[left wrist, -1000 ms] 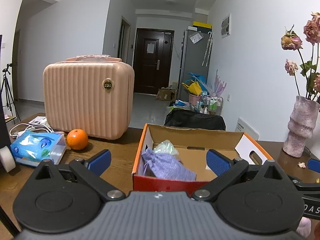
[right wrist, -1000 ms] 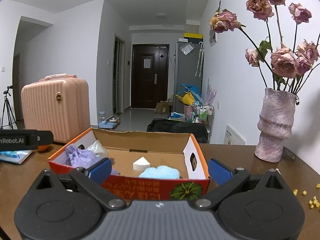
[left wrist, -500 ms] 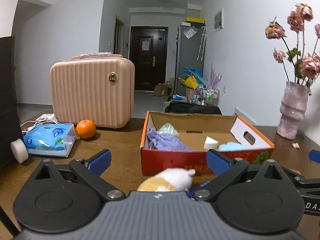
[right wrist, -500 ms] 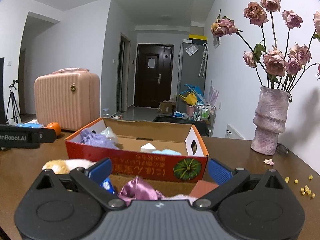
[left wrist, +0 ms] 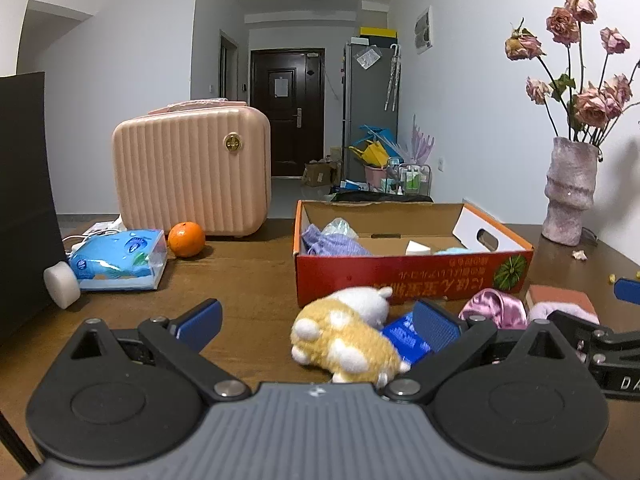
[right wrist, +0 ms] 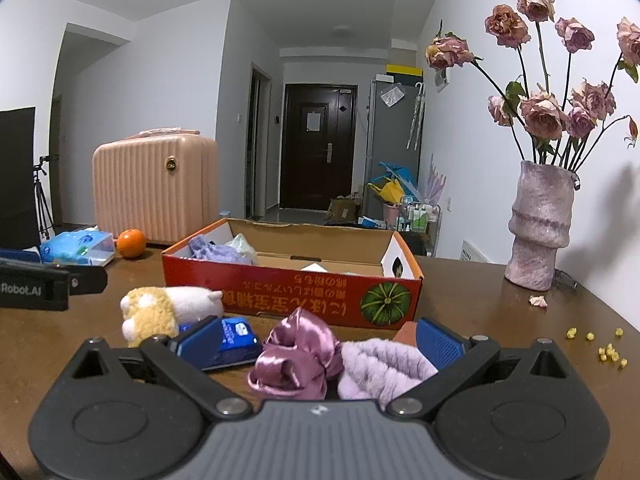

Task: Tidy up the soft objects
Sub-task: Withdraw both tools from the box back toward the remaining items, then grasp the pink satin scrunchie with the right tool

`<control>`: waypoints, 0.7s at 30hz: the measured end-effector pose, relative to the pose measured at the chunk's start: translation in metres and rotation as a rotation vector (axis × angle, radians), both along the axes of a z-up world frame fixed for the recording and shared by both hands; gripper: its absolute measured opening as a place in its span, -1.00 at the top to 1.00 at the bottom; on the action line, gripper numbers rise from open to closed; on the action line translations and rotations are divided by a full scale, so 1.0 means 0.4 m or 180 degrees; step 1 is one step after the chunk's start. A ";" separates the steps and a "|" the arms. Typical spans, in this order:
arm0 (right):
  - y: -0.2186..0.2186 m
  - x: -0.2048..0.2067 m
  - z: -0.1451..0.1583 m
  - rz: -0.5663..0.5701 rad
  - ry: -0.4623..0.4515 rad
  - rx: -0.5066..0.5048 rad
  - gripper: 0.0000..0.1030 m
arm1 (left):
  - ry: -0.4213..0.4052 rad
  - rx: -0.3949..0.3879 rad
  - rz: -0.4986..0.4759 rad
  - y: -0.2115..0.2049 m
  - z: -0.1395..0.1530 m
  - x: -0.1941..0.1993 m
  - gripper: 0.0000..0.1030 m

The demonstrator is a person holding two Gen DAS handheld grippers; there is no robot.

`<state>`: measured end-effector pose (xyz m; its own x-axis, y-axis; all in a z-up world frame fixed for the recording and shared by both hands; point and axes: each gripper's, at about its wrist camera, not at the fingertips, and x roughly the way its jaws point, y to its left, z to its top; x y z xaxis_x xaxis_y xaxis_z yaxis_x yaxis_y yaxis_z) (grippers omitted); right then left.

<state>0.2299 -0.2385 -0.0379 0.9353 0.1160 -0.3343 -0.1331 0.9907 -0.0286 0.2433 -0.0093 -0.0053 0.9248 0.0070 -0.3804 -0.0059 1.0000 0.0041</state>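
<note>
An orange cardboard box (left wrist: 400, 276) (right wrist: 280, 288) sits mid-table, holding a lavender cloth (left wrist: 332, 244) (right wrist: 216, 252), a white sponge (left wrist: 416, 247) and a light blue soft item (left wrist: 454, 250). In front of it lie a yellow-and-white plush toy (left wrist: 348, 340) (right wrist: 164, 310), a blue tissue pack (left wrist: 406, 340) (right wrist: 234, 340), a shiny pink scrunchie (left wrist: 494, 310) (right wrist: 298, 354) and a fluffy lilac item (left wrist: 560, 310) (right wrist: 384, 364). My left gripper (left wrist: 316, 326) is open, with the plush between its fingers. My right gripper (right wrist: 318, 340) is open, with the scrunchie and lilac item between its fingers.
A pink suitcase (left wrist: 192, 172), an orange (left wrist: 186, 239) and a blue wipes pack (left wrist: 120, 260) stand at left. A vase of dried roses (right wrist: 540, 232) stands at right, with yellow crumbs (right wrist: 604, 348) on the table. A dark panel (left wrist: 24, 200) is far left.
Both grippers have pulled back from the box and lowered. The plush, tissue pack, scrunchie and lilac item have come into view between the fingers.
</note>
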 end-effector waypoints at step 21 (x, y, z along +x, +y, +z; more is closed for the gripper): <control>0.009 -0.024 -0.020 0.0026 0.0075 -0.0044 -1.00 | 0.0082 0.0024 -0.0007 0.056 -0.030 -0.057 -1.00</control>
<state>0.2201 -0.2349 -0.0460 0.9262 0.1188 -0.3579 -0.1419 0.9891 -0.0389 0.2206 0.0133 -0.0175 0.9147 0.0079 -0.4040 -0.0035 0.9999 0.0116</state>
